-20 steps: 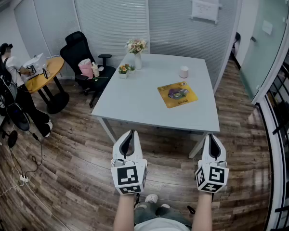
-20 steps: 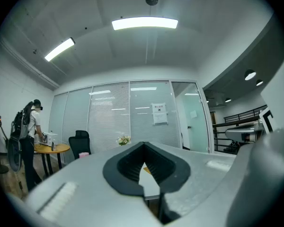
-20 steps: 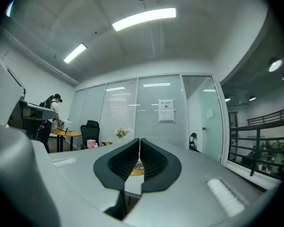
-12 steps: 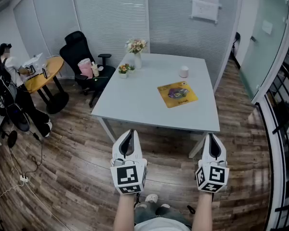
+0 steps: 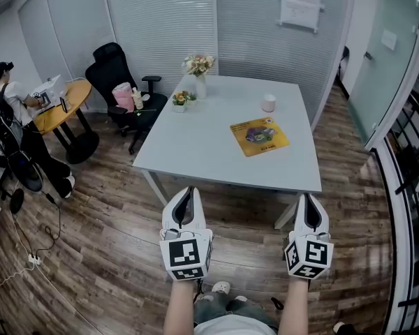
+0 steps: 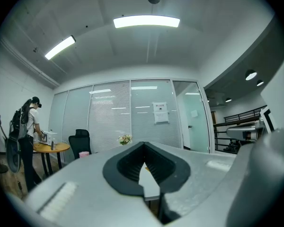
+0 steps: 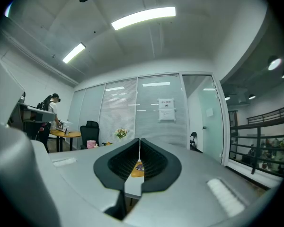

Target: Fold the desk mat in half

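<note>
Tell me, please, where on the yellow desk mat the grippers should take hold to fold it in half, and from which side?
Probably its two near corners: the left gripper on the left one, the right gripper on the right, coming from the near side of the table. The desk mat lies flat and thin, so only its rim can be pinched.

1. 2 claws: 1 left claw (image 5: 188, 190) and 1 right claw (image 5: 309, 197)
2. 2 benches: 1 white bench (image 5: 209, 149) and 1 round wooden bench (image 5: 75, 98)
3. 1 yellow desk mat (image 5: 259, 136)
4. 1 white cup (image 5: 268, 103)
5. 1 vase of flowers (image 5: 199, 72)
6. 1 small potted plant (image 5: 179, 102)
7. 1 black office chair (image 5: 112, 67)
8. 1 person (image 5: 7, 100)
9. 1 wall notice (image 5: 302, 2)
</note>
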Available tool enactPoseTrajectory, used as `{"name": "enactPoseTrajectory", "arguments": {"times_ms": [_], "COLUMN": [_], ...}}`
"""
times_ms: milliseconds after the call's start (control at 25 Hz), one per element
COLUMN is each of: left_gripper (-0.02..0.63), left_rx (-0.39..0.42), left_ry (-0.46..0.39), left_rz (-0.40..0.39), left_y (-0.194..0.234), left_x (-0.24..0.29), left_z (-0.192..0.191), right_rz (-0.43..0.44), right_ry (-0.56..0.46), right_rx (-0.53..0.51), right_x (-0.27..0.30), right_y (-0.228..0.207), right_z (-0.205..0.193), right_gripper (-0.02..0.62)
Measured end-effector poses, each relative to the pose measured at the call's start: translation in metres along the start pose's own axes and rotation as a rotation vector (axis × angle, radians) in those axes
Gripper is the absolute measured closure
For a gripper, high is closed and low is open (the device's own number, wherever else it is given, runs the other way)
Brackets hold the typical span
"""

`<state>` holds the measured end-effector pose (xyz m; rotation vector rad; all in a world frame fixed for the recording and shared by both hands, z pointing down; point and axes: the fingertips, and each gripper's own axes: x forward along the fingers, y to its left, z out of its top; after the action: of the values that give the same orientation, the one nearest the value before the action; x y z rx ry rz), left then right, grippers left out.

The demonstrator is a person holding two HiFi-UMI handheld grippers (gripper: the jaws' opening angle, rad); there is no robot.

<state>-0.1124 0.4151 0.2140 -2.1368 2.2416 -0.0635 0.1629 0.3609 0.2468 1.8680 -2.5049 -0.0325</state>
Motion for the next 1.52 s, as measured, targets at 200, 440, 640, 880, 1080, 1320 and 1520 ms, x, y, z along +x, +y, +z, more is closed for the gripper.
{"name": "enactPoseTrajectory", "arguments": {"times_ms": [200,440,640,880,1080,1320,1520], "left_gripper": [0.560,0.408,0.378,0.374,0.374,0.374,0.374], "left_rx": [-0.003,0.051,0.049,0.037,0.032,0.032,0.045], "left_ry": [-0.016,-0.053,-0.029,-0.004,0.009,0.025,0.028], "left_rz": [-0.024,-0.019,-0.031,-0.053,-0.041,-0.036,-0.006], "left_y": [0.013,0.026,0.031,0.026,0.026,0.023,0.022], "left_x": [0.017,0.041,0.053,0.070,0.094,0.133,0.178], "left_z": [-0.007,-0.016,-0.027,-0.041,-0.045,-0.049,-0.048], "right_rz": [0.004,0.011,-0.005,-0.020,-0.010,0.023,0.067], "right_ry": [-0.002,-0.009,0.020,0.049,0.054,0.066,0.051], "right_rx": [0.012,0.005,0.001,-0.009,-0.024,-0.022,-0.018], "right_x": [0.016,0.034,0.040,0.051,0.072,0.120,0.176], "right_y": [0.007,0.014,0.016,0.010,0.006,-0.002,-0.012], "right_z": [-0.006,-0.012,-0.022,-0.033,-0.034,-0.038,-0.035], "right_gripper": [0.509,0.316,0.267,0.250,0.250,0.250,0.250]}}
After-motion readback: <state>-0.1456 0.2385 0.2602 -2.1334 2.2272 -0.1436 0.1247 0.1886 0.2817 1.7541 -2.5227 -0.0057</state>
